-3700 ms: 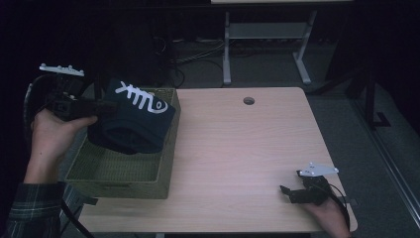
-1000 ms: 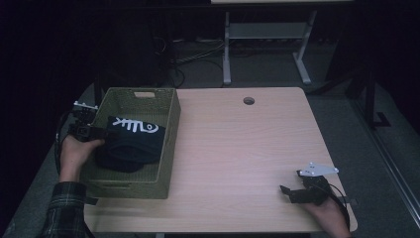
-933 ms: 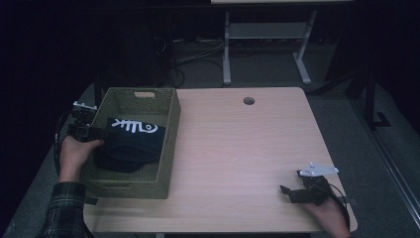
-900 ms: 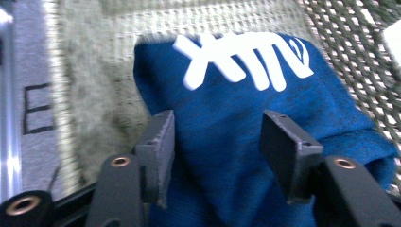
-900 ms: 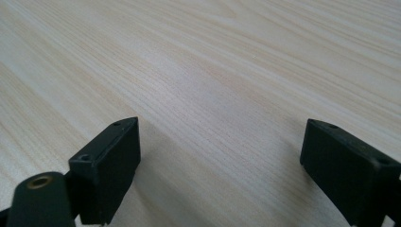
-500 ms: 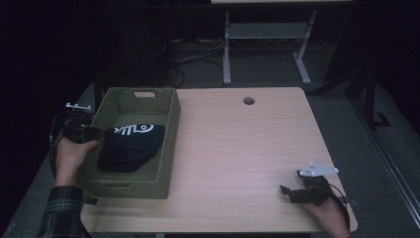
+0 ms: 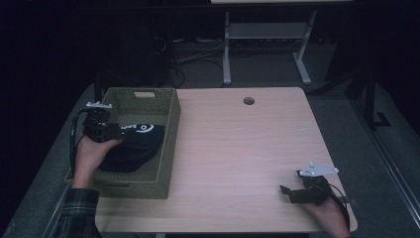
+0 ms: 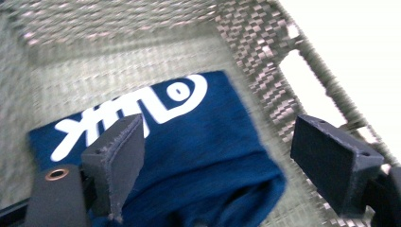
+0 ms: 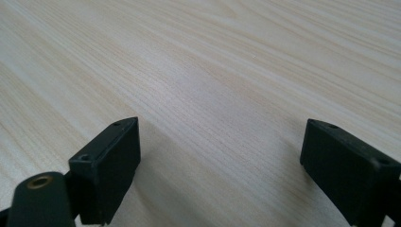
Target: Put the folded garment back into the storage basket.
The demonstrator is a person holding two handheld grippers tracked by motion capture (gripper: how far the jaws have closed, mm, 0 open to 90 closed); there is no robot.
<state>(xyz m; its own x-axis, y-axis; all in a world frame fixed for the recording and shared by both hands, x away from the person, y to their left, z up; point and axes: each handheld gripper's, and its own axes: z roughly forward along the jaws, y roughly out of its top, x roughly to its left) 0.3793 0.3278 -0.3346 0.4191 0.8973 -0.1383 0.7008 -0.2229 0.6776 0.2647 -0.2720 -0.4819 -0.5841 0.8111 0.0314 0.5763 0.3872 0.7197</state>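
Observation:
A folded dark blue garment (image 7: 136,148) with a white logo lies on the floor of the green woven basket (image 7: 171,134) at the table's left. My left gripper (image 7: 119,132) hovers over the basket's left side. Its jaws have just been opening and now stand wide. In the left gripper view the garment (image 8: 184,156) lies beyond my left gripper (image 8: 215,142), untouched by either pad. My right gripper (image 7: 286,192) rests open near the table's front right corner, and in the right gripper view bare wood shows between the fingertips of my right gripper (image 9: 222,161).
The light wooden table (image 7: 247,148) has a round cable hole (image 7: 248,100) near its far edge. The basket's woven wall (image 8: 265,56) with a handle slot rises beside the garment. A metal-legged table frame (image 7: 228,49) stands behind on the dark floor.
The left gripper lowered the garment into the basket, opened its jaws and let go, then drew back toward the basket's left rim. The right gripper has stayed still.

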